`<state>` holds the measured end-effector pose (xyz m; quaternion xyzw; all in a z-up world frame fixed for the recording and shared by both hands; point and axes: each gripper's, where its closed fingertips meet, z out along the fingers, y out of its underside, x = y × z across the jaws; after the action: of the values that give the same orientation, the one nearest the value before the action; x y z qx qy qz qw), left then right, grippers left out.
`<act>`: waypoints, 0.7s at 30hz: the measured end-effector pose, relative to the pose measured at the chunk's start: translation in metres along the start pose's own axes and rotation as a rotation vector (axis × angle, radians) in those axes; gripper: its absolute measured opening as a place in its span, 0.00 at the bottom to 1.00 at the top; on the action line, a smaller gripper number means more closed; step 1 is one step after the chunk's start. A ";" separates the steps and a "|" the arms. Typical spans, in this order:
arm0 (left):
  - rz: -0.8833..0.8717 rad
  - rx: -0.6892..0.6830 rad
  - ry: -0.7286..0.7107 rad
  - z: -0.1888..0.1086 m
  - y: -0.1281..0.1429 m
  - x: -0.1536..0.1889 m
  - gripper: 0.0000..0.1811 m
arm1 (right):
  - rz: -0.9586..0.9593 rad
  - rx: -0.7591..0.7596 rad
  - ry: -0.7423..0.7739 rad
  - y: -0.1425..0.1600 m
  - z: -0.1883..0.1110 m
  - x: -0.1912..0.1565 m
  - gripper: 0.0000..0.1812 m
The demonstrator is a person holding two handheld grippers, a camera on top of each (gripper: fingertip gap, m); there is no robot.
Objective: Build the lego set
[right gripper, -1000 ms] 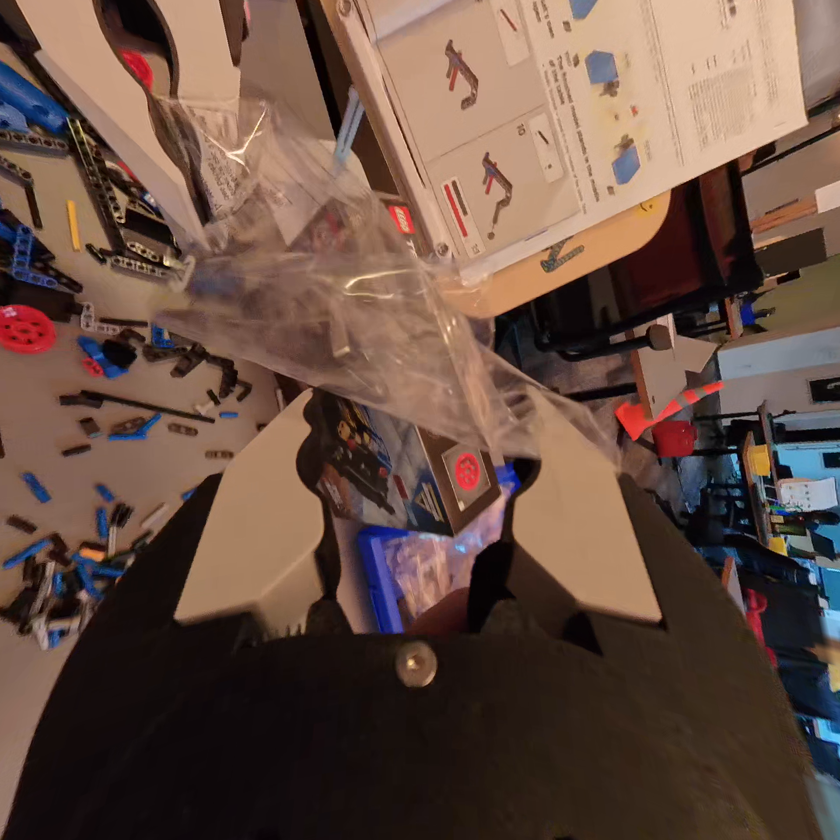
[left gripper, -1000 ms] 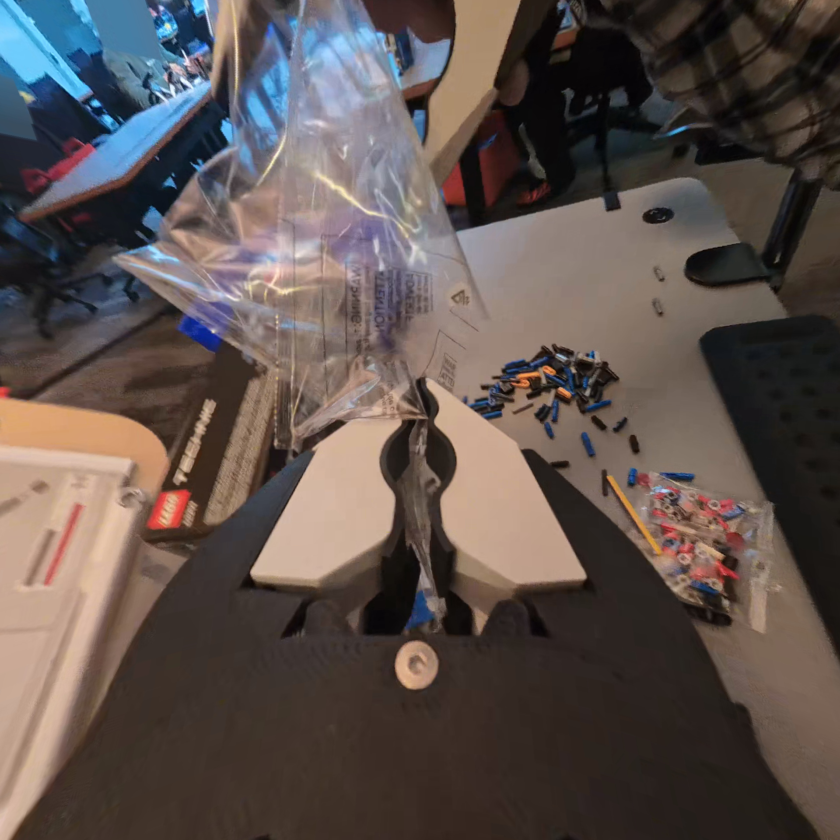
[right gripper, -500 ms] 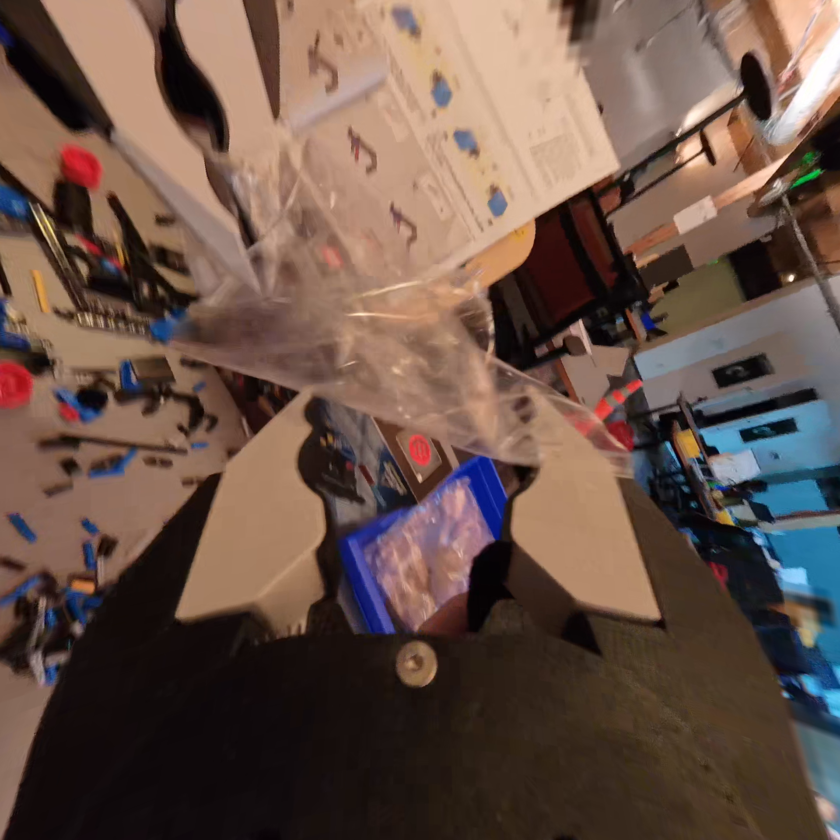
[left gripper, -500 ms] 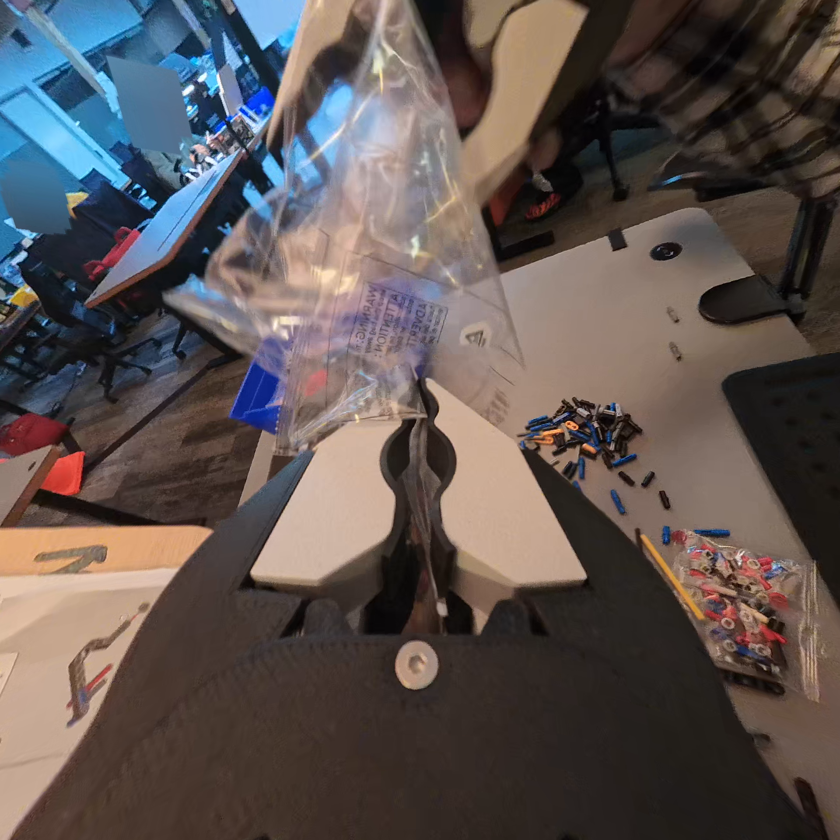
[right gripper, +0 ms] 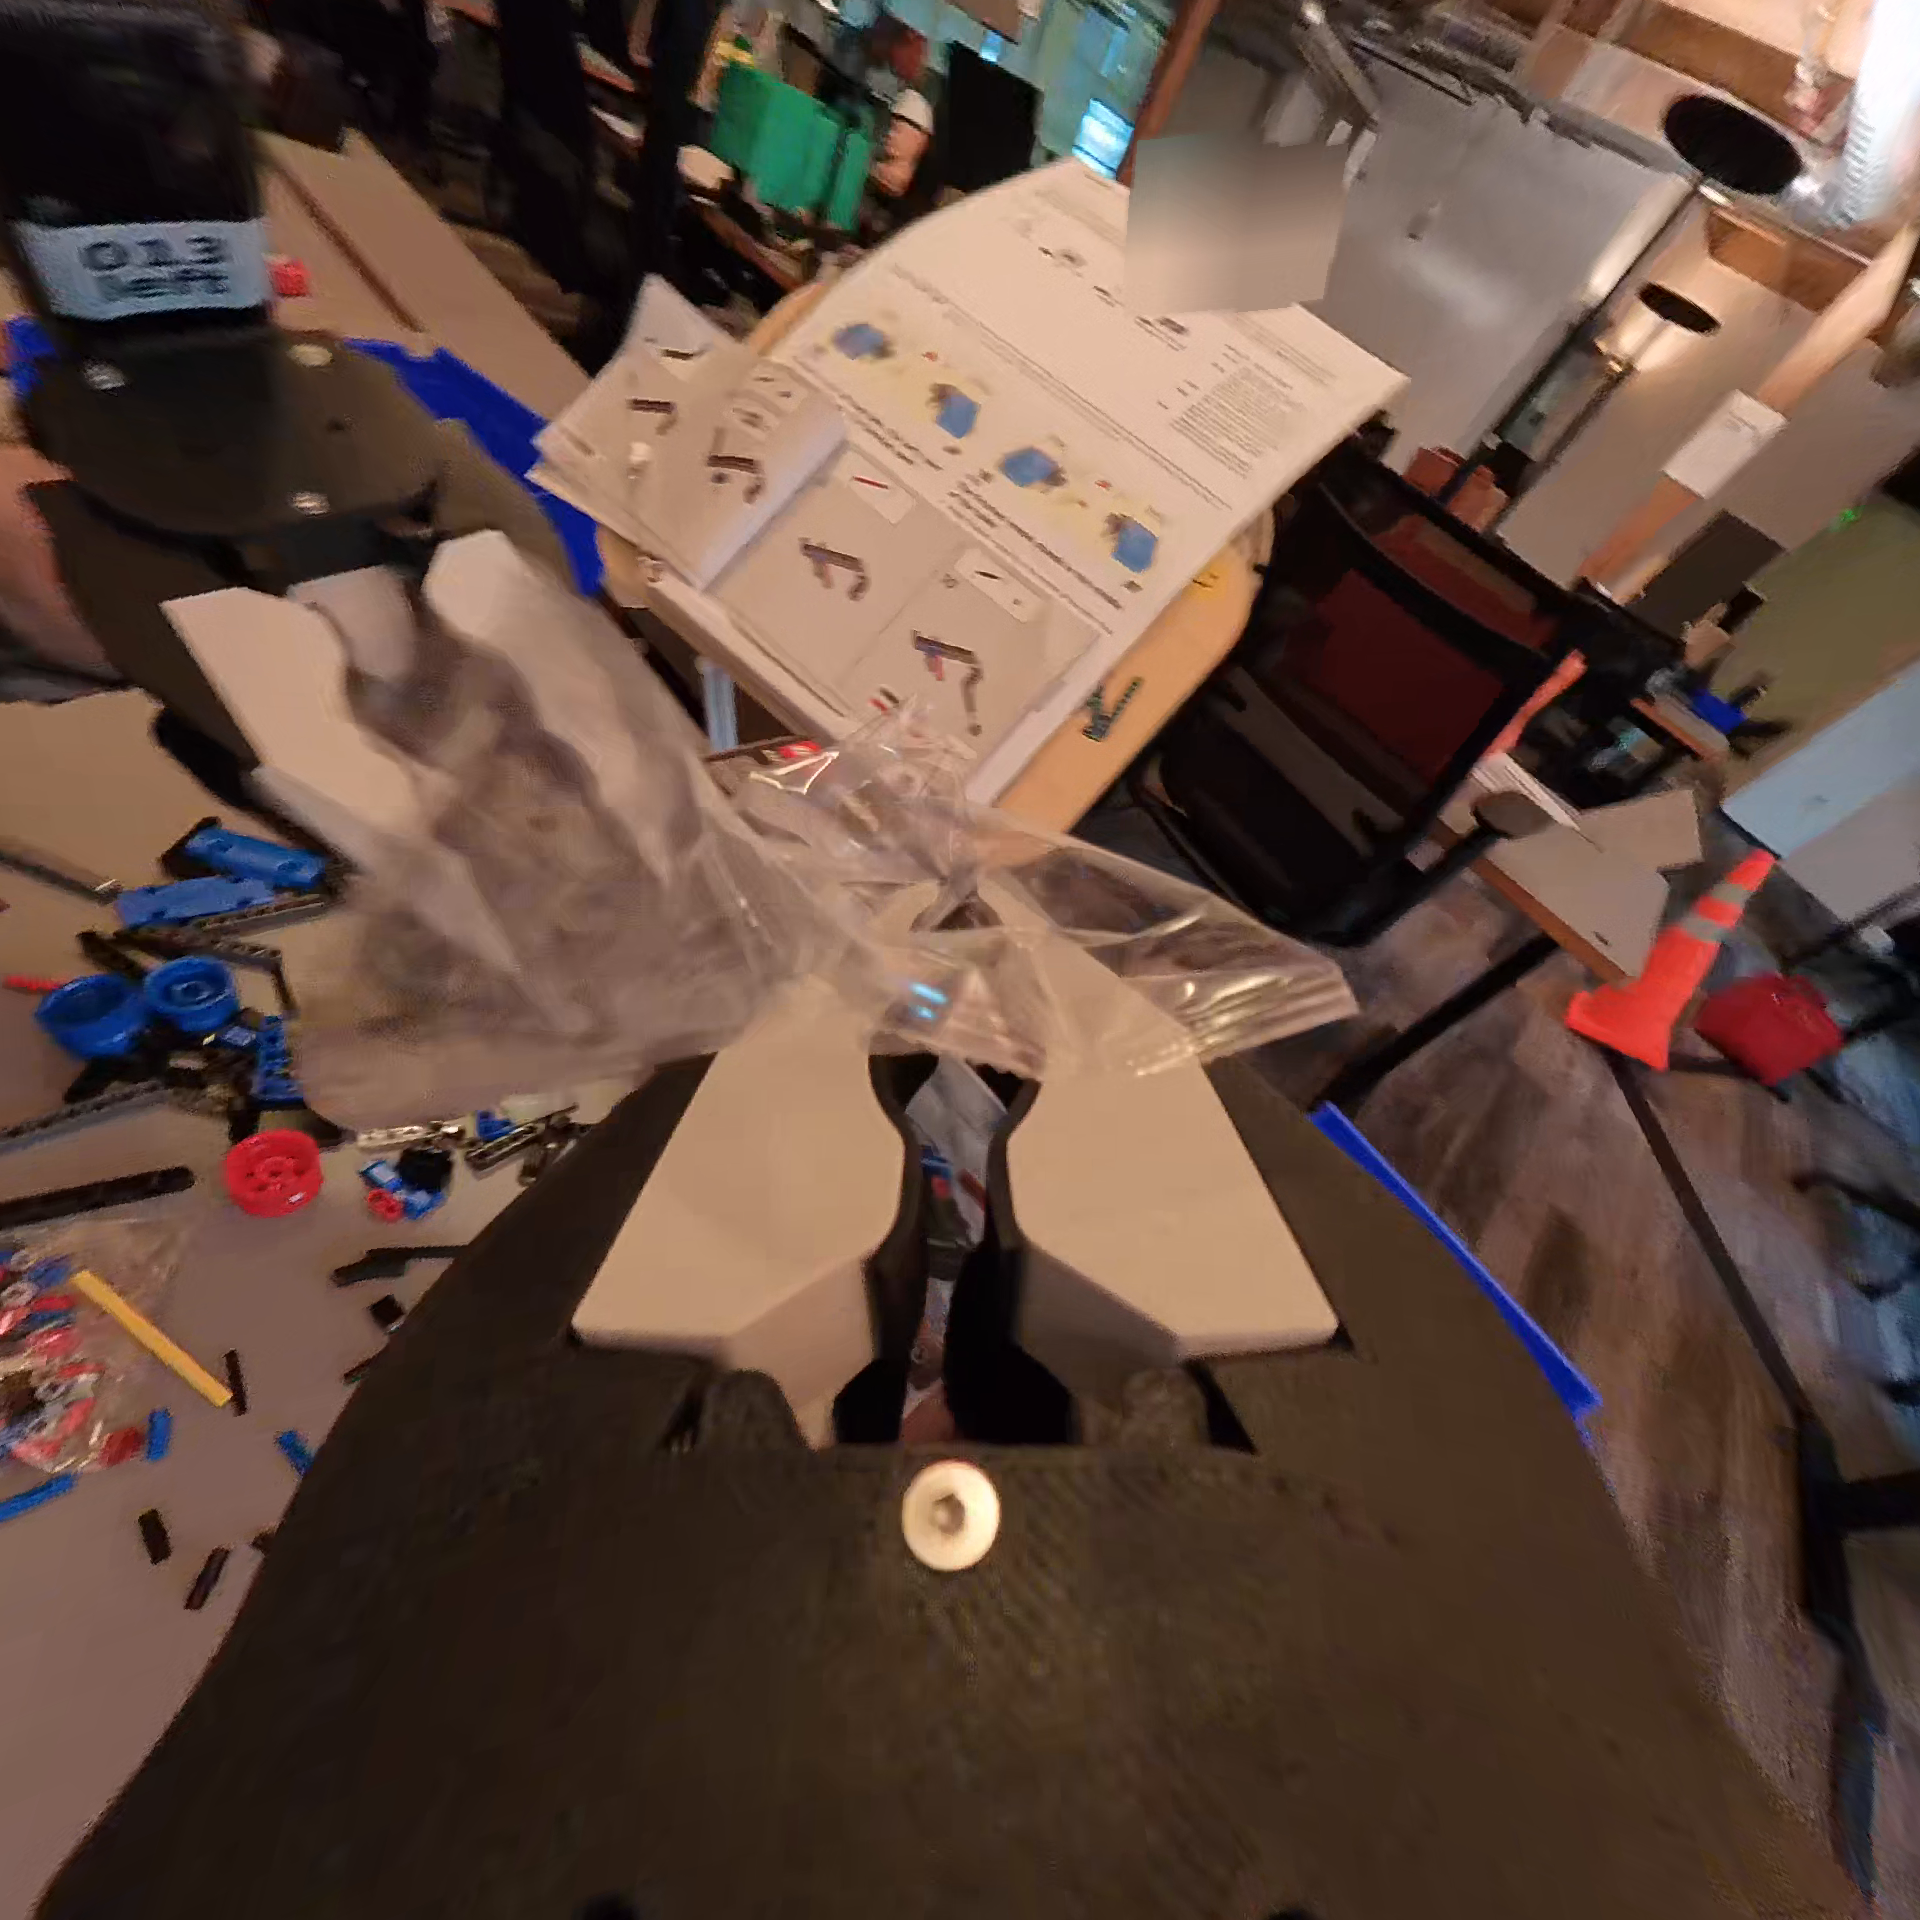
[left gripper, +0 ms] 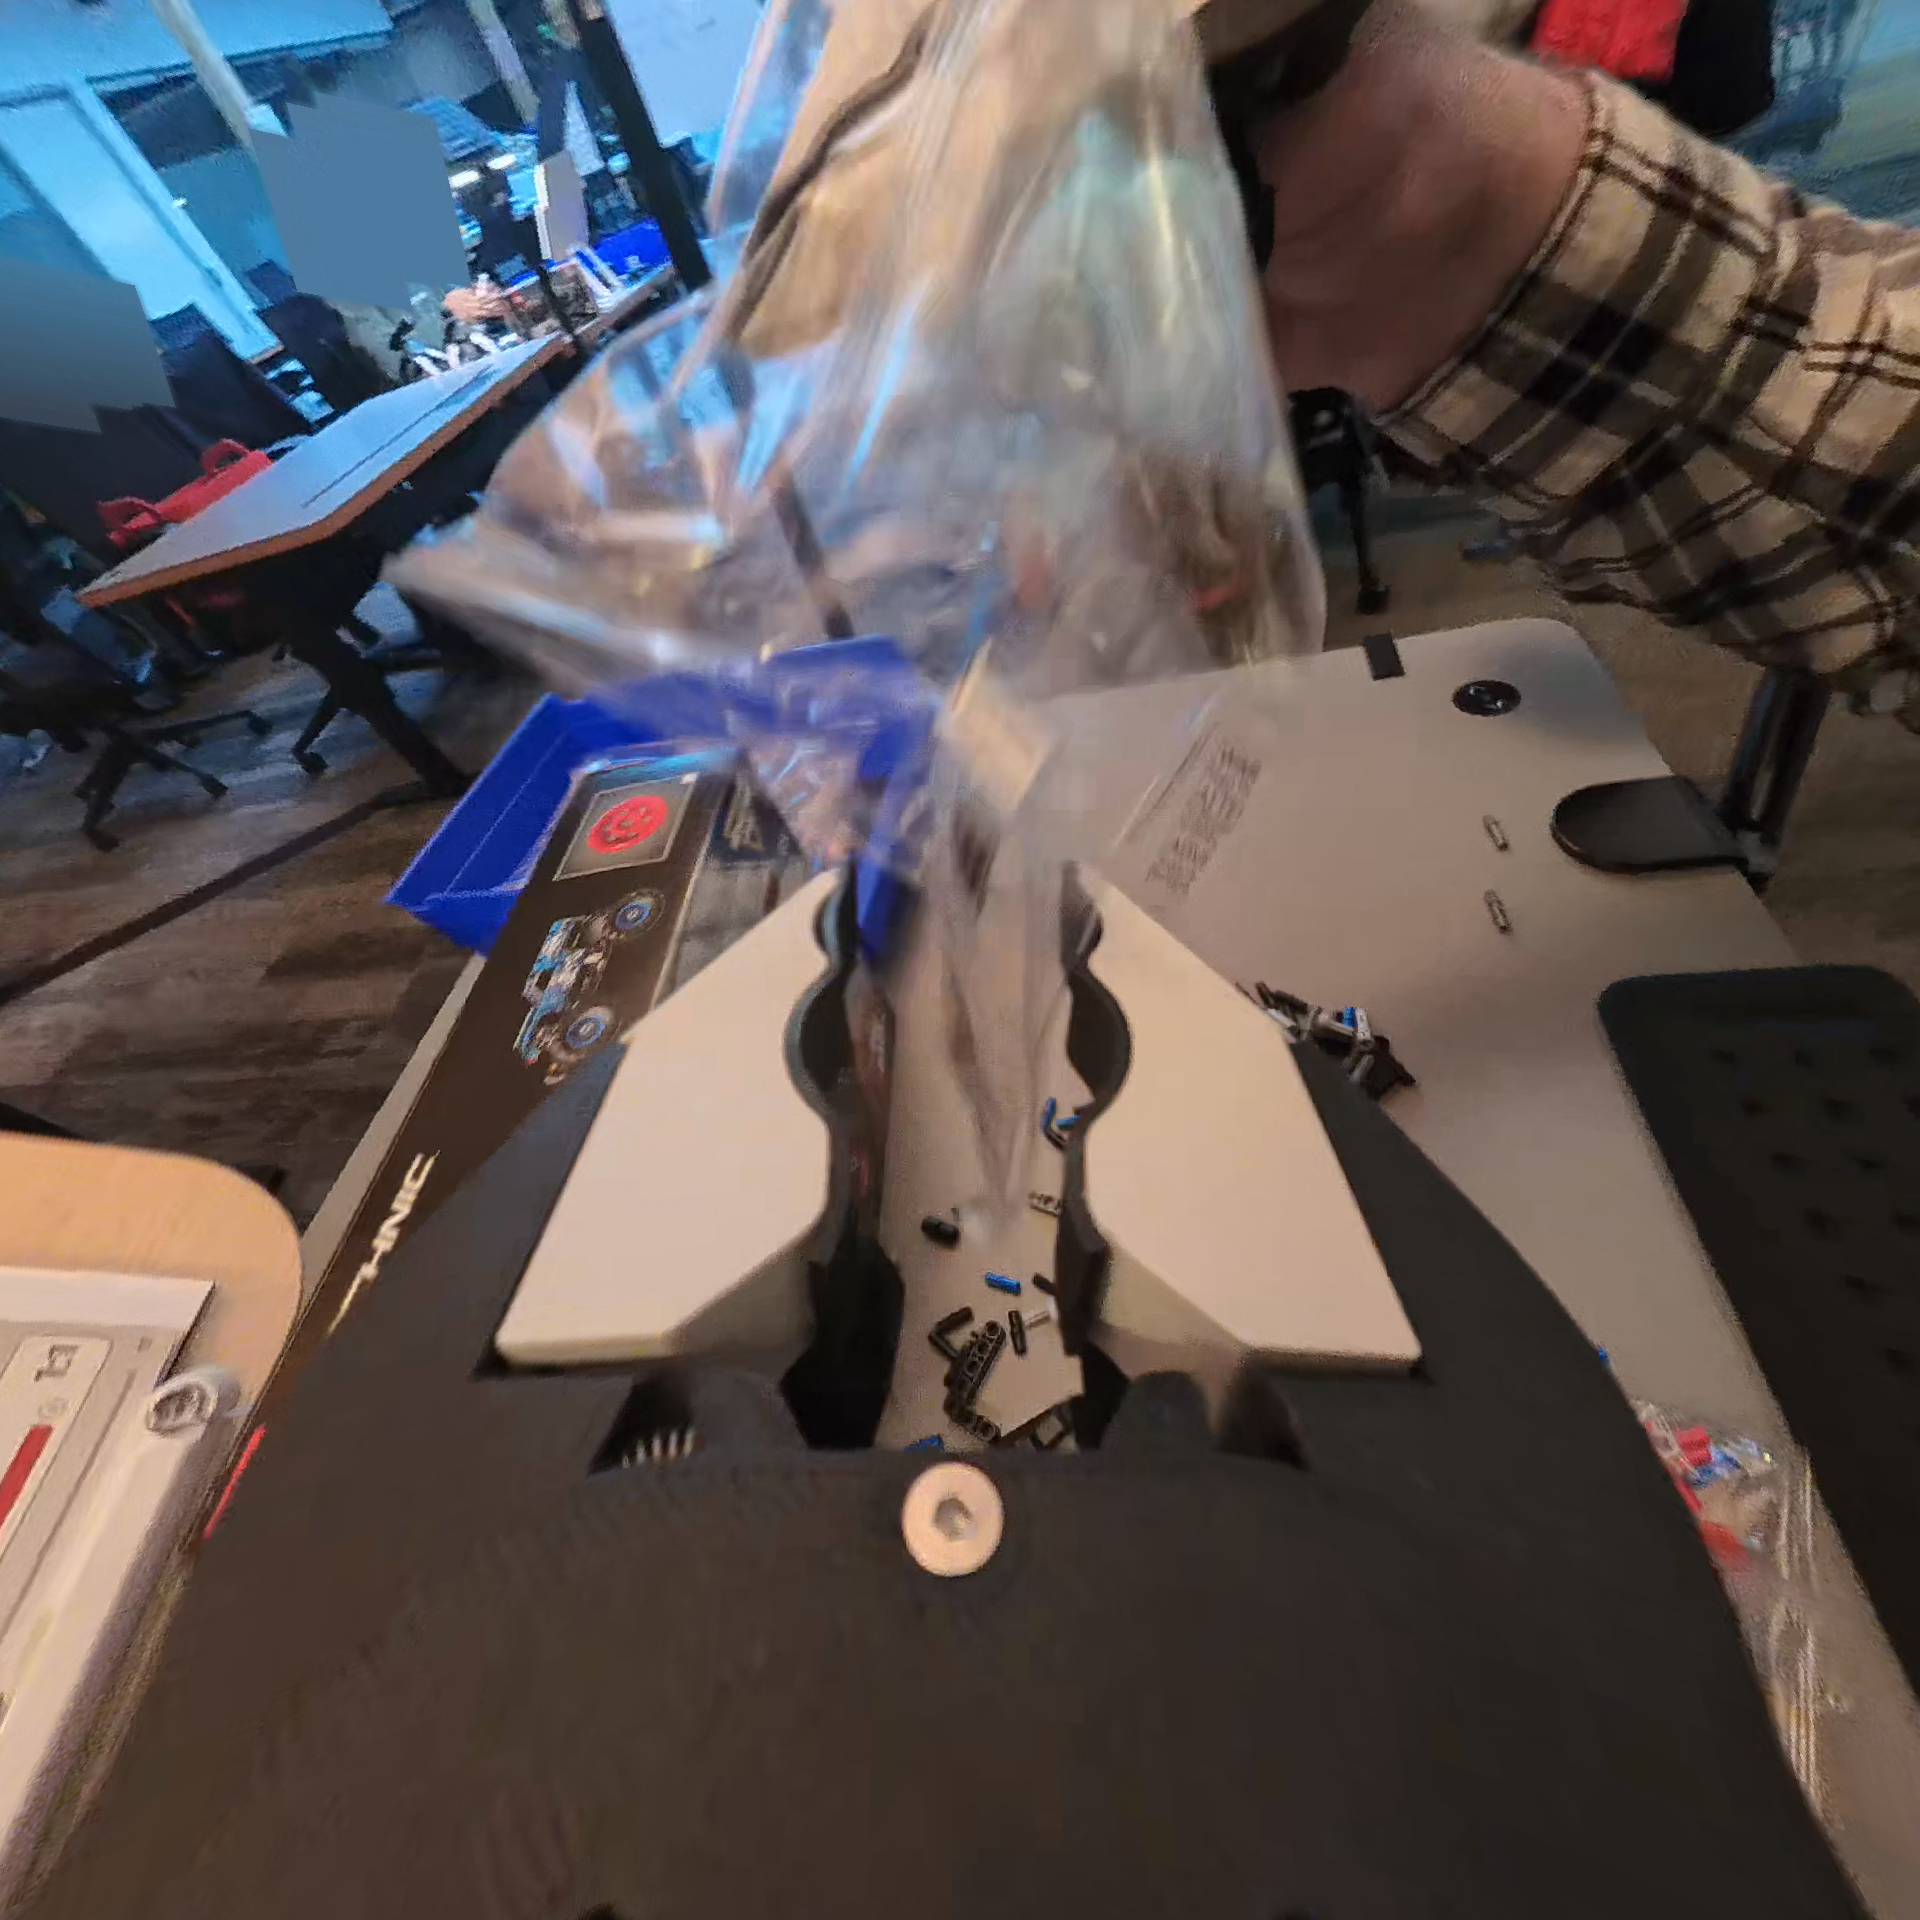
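A clear plastic bag [left gripper: 935, 468] hangs blurred above the grey table [left gripper: 1351, 790]. Its lower end trails loosely between the fingers of my left gripper [left gripper: 961, 904], which is open. My right gripper [right gripper: 940, 904] is shut on the bag's [right gripper: 644, 935] other end. In the right wrist view the bag drapes over the left gripper's fingers [right gripper: 499, 623]. Small black and blue lego pieces [left gripper: 977, 1340] lie on the table below the left gripper. More parts, blue wheels [right gripper: 135, 997] and a red wheel [right gripper: 272, 1174] lie at the left.
The black lego box [left gripper: 582, 966] and a blue bin [left gripper: 499, 831] sit at the table's left edge. An instruction booklet [right gripper: 935, 468] stands open on a stand. A sealed bag of small parts [left gripper: 1714, 1486] and a black mat [left gripper: 1766, 1143] lie to the right. A person's plaid sleeve [left gripper: 1662, 364] reaches in above. Some 10 cm of space lies between my two pairs of fingers. The red wheel [right gripper: 272, 1174] lies some 25 cm from my left tips, 35 cm from my right tips.
My left gripper has opened and let go of the bag. My right gripper has closed on the bag's other end. Both views have swung round.
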<state>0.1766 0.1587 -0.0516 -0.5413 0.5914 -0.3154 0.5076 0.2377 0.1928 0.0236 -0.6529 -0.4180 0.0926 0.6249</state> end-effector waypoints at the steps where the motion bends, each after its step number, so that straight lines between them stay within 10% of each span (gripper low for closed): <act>1: -0.021 0.002 -0.025 -0.004 0.001 -0.005 0.24 | 0.019 -0.007 0.028 0.000 -0.004 0.012 0.00; 10: 0.082 -0.244 -0.372 -0.106 0.074 -0.021 0.24 | 0.035 -0.276 0.396 0.056 -0.039 0.157 0.00; 21: -0.069 -0.369 -0.527 -0.193 0.176 0.005 0.21 | 0.244 -0.918 0.255 0.216 -0.032 0.212 0.00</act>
<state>-0.0615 0.1573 -0.1604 -0.7068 0.4684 -0.0689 0.5256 0.4854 0.3379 -0.0781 -0.9112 -0.2562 -0.1091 0.3036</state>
